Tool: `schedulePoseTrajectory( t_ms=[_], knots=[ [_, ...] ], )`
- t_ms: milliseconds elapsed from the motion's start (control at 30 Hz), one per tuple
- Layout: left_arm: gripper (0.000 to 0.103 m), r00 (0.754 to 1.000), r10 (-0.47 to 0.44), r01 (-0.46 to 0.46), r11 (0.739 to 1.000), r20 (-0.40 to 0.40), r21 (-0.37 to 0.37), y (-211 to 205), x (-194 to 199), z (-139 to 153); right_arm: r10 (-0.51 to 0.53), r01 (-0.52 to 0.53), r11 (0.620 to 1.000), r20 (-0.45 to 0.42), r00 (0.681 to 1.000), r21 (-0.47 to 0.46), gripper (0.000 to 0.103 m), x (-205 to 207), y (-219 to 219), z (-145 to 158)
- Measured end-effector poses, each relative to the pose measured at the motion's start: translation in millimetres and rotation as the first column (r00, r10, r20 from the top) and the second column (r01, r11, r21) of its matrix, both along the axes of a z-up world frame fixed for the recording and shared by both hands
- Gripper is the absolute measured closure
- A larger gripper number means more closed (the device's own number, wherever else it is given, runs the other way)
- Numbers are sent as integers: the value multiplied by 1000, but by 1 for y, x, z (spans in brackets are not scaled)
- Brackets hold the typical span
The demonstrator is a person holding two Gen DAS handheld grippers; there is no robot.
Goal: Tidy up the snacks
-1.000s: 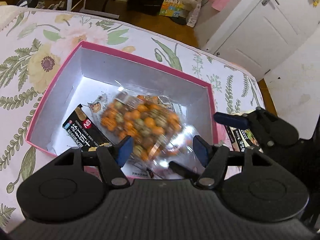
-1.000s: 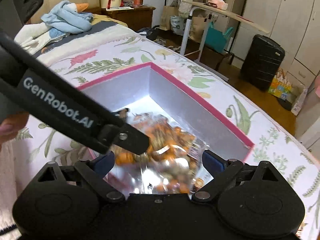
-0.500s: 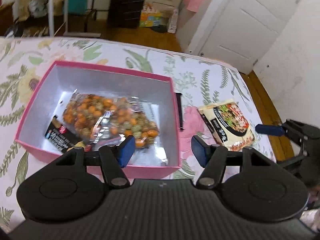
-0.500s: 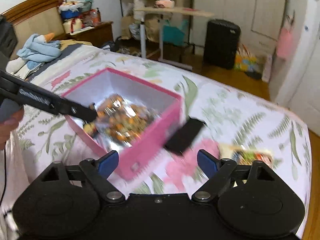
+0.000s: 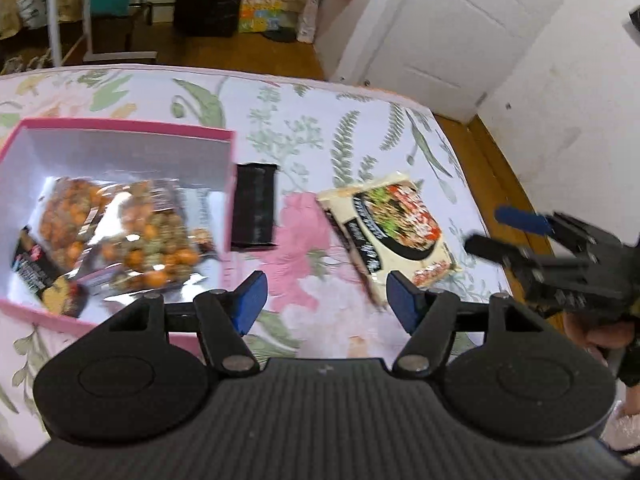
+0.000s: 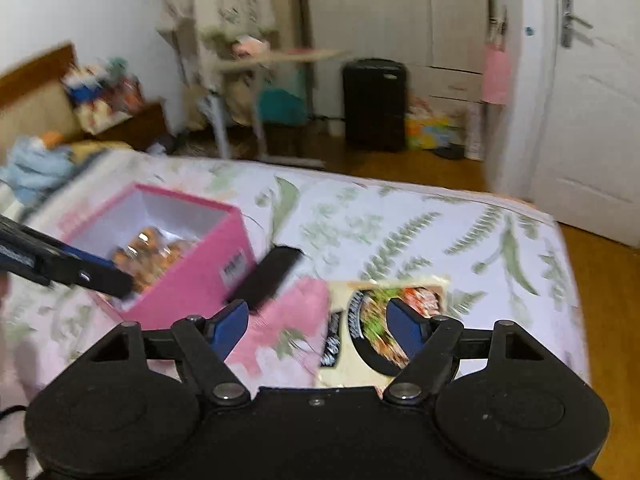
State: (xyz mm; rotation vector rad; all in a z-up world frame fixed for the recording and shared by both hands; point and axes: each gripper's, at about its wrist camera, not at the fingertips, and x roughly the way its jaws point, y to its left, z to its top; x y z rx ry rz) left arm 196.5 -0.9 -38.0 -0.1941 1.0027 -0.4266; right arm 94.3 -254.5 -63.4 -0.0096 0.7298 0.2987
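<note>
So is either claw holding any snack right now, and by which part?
Nothing is held. The left claw is opening and the right claw is closing, both empty above the bedspread; the noodle packet lies untouched.

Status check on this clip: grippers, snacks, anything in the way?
Left gripper opening, right gripper closing, both empty. Noodle packet and black pack outside pink box. Nothing blocking.

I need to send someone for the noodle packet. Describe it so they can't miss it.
On the floral bedspread stands an open pink box. Beyond the flat black packet beside that box lies the noodle packet. It alone is cream-coloured, with a black bowl of noodles pictured on it.
</note>
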Motion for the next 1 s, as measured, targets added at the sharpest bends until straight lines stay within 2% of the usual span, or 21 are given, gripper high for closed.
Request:
schedulePoseTrajectory(
  t_ms=[100,200,333,467,567,733,867,1000],
  knots=[
    [36,1000,-8,8,1000,-3,-7,-27,11,-5,-60,60,998,13,998,15,23,12,-19,-13],
    [36,1000,1,-1,999,-10,-36,-49,24,-20,-152,153,987,-28,988,54,23,23,-43,-38],
    [36,999,22,-23,998,-36,-52,-73,38,-56,-167,167,986,-69,984,-5,23,31,-58,-79],
    [36,992,38,-48,996,-122,-77,-84,52,-99,-198,208,974,-105,975,92,23,38,-76,-102],
    [36,993,40,-52,992,-108,-114,-87,56,-122,-208,222,971,-147,967,88,23,46,-78,-118],
    [36,989,48,-69,987,-143,-146,-91,65,-146,-163,186,976,-194,967,109,22,48,-73,-131],
    [36,981,12,-55,975,-194,-214,-85,71,-157,-13,52,988,-259,966,143,20,41,-60,-124],
    [36,984,39,-74,977,-172,-200,-84,81,-159,-54,76,993,-218,975,96,19,42,-56,-114]
  ],
)
